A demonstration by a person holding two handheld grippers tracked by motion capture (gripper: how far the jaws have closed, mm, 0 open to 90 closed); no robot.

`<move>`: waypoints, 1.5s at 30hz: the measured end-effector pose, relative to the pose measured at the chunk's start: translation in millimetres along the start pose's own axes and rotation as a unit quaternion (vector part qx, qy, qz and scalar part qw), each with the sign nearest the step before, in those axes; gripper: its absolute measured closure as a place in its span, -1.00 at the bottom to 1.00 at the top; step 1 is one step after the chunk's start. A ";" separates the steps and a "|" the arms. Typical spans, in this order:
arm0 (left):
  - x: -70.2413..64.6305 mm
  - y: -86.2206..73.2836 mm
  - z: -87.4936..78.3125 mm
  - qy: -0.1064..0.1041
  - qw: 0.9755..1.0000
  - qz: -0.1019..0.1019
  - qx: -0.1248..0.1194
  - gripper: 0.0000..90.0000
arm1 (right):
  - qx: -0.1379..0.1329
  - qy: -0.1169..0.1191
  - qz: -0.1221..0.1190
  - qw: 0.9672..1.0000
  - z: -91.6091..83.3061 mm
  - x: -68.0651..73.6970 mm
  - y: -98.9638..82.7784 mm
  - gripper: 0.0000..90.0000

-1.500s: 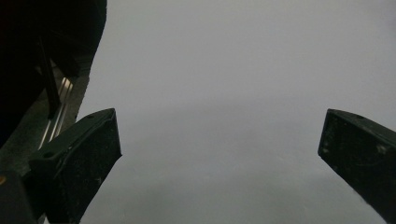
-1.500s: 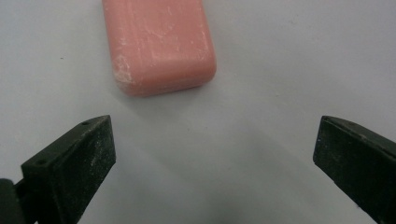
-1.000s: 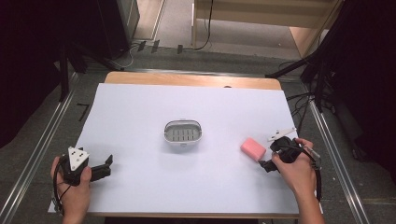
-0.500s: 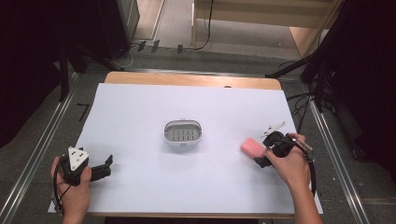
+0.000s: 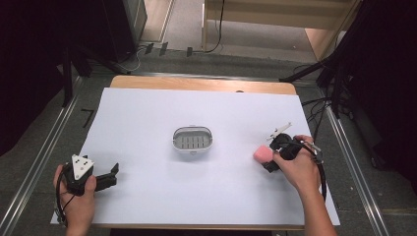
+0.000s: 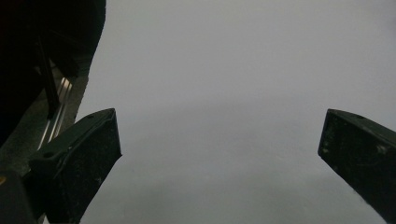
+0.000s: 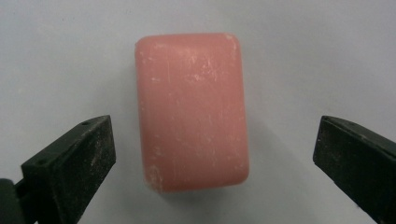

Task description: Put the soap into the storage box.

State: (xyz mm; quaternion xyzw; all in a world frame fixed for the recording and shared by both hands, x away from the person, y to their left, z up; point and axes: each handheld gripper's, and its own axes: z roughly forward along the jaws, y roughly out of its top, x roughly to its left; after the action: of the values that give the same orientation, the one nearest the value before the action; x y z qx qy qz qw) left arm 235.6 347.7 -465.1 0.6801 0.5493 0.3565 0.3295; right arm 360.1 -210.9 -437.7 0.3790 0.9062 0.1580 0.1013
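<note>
Worktop (image 5: 147, 123), wooden with a white sheet covering most of it, is carrying everything here. Small grey oval soap dish with a slotted insert (image 5: 193, 140) is sitting near the middle of the sheet, nothing in it.

Right tongs (image 5: 269, 156), black, held in the person's right hand (image 5: 295, 167), are hovering at the right side of the sheet with the jaws spread wide. Pink rectangular soap bar with rounded corners (image 5: 262, 155) is lying flat on the sheet, well right of the dish. In the right gripper view the bar (image 7: 191, 109) is lying lengthwise between the two jaws, clear gap on each side, neither jaw touching it. Surface of the bar is looking scuffed and whitish in places.

Left tongs (image 5: 110, 177), black with a grey three-cornered plate on top, are resting low at the front left corner in the left hand (image 5: 76, 199), pointing right. Left gripper view: jaws spread wide, gripping nothing, bare white sheet between them.
</note>
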 end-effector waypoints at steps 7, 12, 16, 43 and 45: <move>-0.1 0.1 -0.2 0.001 1.000 0.001 0.001 -1.00 | 0.008 0.003 0.000 1.000 4.0 -0.4 9.1 -1.00; -0.1 0.1 -0.2 0.001 1.000 0.001 0.001 -1.00 | 0.003 0.004 0.001 1.000 5.9 -1.8 12.5 -0.84; -0.1 0.1 -0.2 0.001 1.000 0.001 0.001 -1.00 | 0.008 0.010 -0.001 1.000 7.6 -2.0 14.7 -0.81; 0.0 0.0 -0.1 0.000 1.000 0.000 0.000 -1.00 | 0.045 0.047 0.004 0.998 20.9 -1.1 18.0 -0.18; 0.0 0.0 -0.1 0.000 1.000 0.000 0.000 -1.00 | 0.045 0.050 0.005 0.998 21.2 -1.2 18.2 -0.15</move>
State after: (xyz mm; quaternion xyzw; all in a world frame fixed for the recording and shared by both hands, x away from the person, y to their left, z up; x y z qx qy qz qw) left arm 235.6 347.8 -465.0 0.6805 0.5488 0.3564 0.3298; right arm 379.2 -195.2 -450.7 0.3795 0.9143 0.1360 0.0381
